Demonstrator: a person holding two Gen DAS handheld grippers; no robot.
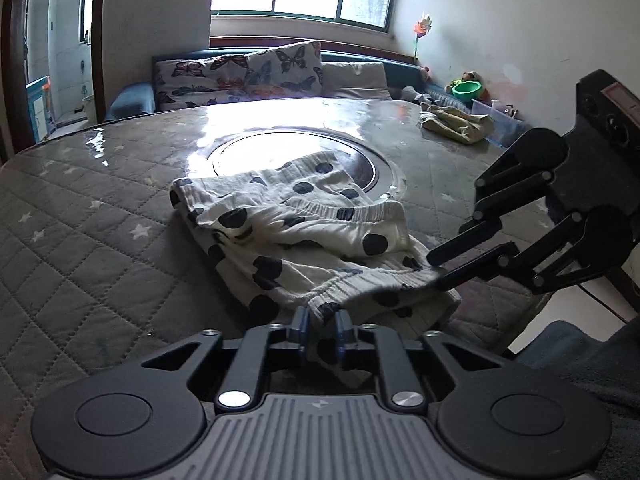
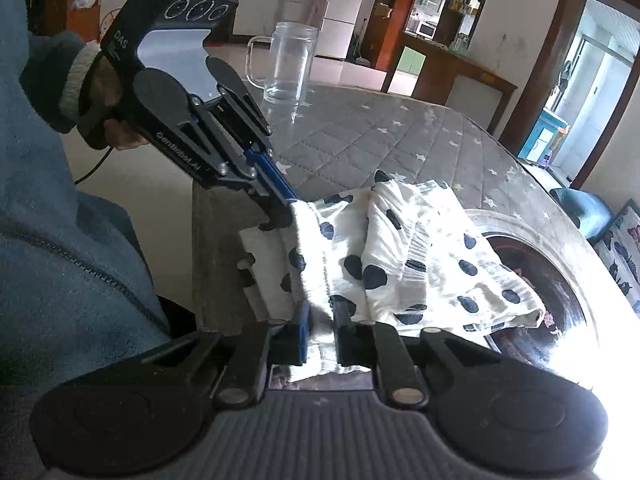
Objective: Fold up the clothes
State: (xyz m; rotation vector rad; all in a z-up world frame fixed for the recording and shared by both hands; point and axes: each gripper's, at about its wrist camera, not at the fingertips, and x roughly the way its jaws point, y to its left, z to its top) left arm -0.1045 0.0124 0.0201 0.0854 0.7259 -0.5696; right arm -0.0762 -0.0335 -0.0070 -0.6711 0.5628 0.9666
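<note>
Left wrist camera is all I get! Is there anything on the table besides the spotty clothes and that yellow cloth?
Observer: Yes. In the right wrist view, a clear glass mug stands upright near the far edge of the table. It looks empty.
Operator: Is it touching the spotty clothes?
Observer: No. It stands apart from the spotted garment, with bare quilted cover between them.
Operator: Who is holding my gripper?
Observer: A hand coming out of a blue fleece sleeve grips the handle of the left gripper.
</note>
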